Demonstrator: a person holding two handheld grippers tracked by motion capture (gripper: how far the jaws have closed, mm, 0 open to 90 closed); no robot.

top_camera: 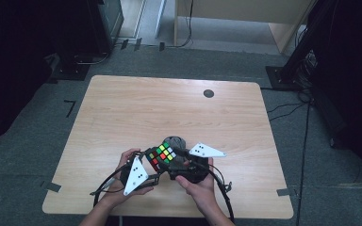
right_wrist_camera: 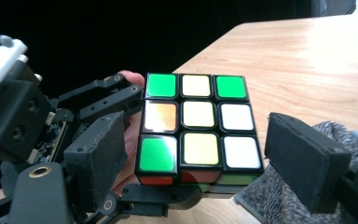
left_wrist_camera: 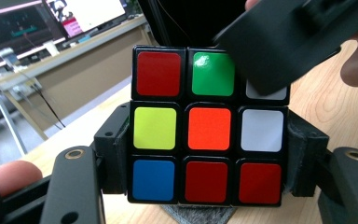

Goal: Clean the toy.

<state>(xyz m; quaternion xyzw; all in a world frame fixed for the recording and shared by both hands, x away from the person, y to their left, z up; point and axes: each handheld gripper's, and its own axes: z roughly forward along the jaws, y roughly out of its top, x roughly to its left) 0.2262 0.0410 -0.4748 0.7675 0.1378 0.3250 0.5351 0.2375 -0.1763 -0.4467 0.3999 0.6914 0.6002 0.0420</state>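
So we've got the cube [top_camera: 164, 154] held up just above the near middle of the desk [top_camera: 122, 108], between our two hands. The left gripper [left_wrist_camera: 207, 158] is the one doing the holding: its jaws are clamped on the cube's left and right sides, pads pressed flat against the middle and bottom layers. From the left gripper view we're looking at a face with red, green and white across the top, yellow, orange, white in the middle, and blue, red, red at the bottom.

The right gripper [right_wrist_camera: 191, 154] has its jaws let go. They sit on either side of the cube with a visible gap on both sides, so they're around it but not squeezing. In its own view we see a face of greens, pale yellows and whites.

There's a grey felt pad [right_wrist_camera: 279, 200] lying on the desk right under the cube, showing past the right jaw.
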